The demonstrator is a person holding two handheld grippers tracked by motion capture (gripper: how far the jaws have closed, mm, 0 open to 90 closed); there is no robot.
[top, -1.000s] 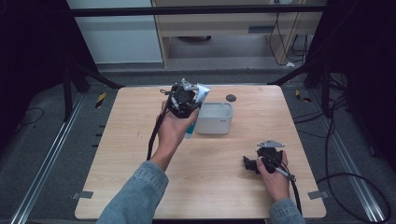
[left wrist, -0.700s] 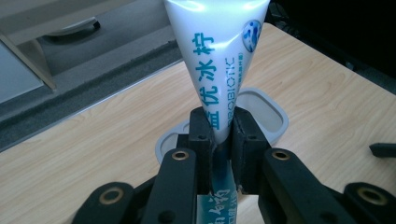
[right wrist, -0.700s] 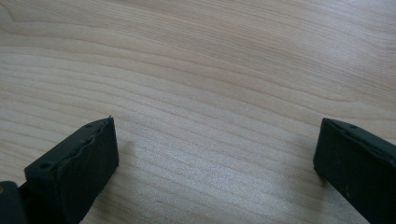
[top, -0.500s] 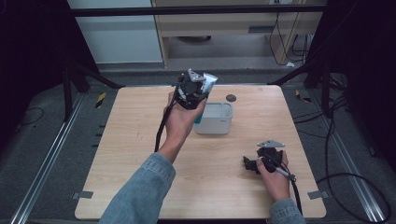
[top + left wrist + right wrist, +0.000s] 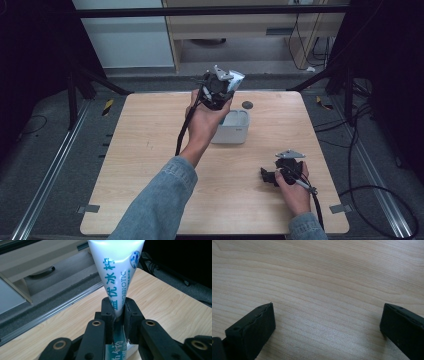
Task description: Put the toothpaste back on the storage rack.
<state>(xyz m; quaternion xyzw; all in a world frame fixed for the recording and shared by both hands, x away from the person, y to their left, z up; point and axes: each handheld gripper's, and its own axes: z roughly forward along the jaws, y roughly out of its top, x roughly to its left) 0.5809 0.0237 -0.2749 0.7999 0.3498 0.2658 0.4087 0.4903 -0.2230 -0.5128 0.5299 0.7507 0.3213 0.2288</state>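
My left hand-held gripper (image 5: 235,80) is lifted above the far side of the white tub (image 5: 232,127), which sits on the worktop (image 5: 145,150) a little beyond its middle. The jaws are pinched on a white tube (image 5: 117,272) with teal lettering. In the left gripper view the tube rises from between the two black jaws, narrow where they squeeze it and widening toward its flat end at the top of the picture; a teal part of it shows below the jaws. From the high view the tube's pale end (image 5: 236,79) pokes out past the gripper, above and beyond the tub.

A small dark round thing (image 5: 247,105) lies on the worktop just beyond the tub, toward its right; I cannot tell what it is.

My right hand-held gripper (image 5: 265,176) rests low on the worktop, well apart from the tub, nearer me and to its right. Its jaws are spread wide, and in the right gripper view bare wood grain (image 5: 324,290) lies between them, with nothing held.
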